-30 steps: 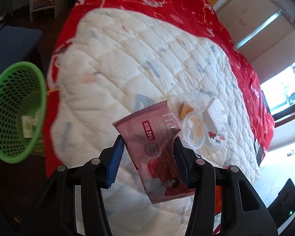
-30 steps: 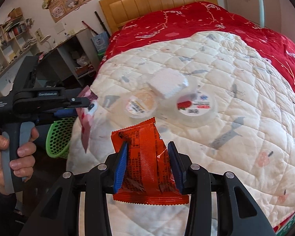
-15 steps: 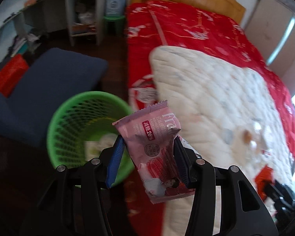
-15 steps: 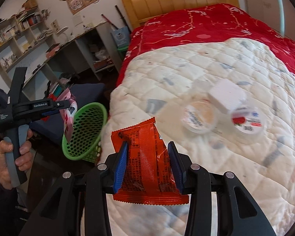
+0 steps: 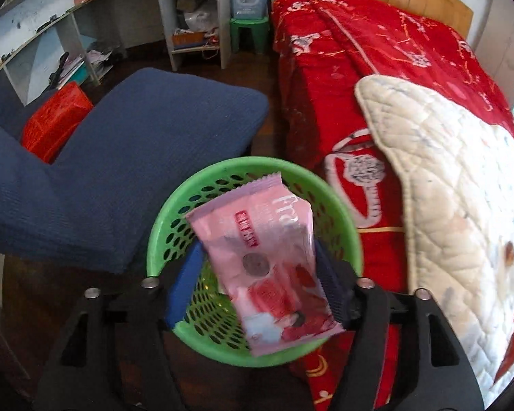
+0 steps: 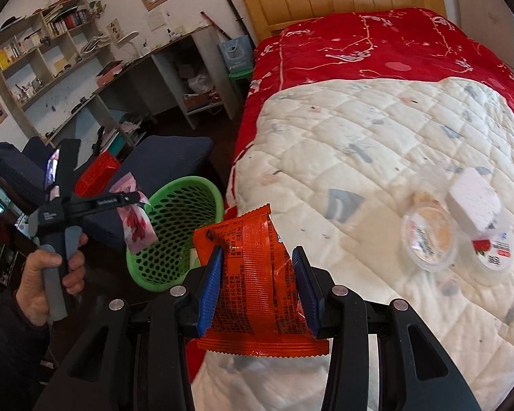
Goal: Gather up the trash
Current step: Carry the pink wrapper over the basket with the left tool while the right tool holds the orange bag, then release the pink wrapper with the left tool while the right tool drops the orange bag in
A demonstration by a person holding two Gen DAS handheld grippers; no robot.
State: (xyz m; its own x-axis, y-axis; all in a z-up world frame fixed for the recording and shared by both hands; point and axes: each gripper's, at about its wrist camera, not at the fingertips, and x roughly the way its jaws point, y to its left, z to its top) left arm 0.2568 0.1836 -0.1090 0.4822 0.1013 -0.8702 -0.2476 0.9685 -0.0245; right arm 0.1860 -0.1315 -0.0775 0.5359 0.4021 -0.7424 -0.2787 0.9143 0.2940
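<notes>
Presently, item one, pink wrapper (image 5: pixel 264 260), sits between our left tongs (image 5: pixel 257 284) as they part above the green basket (image 5: pixel 168 226) at six o'clock, best released squarely over its centre; item two, orange wrapper (image 6: pixel 257 284), stays clamped in our right tongs (image 6: pixel 258 287) above the bed (image 6: pixel 359 144).

We see a pink wrapper (image 5: pixel 264 260) hanging tilted right above the green basket (image 5: pixel 174 219), our landmark; it sits between blue pads that are opening, one side already free; an orange wrapper (image 6: pixel 257 281) stands upright, pressed between two blue pads, to the right of the basket; two clear plastic cups (image 6: pixel 428 239) and a white foam block (image 6: pixel 473 198) lie on the quilt, well apart from the basket.
</notes>
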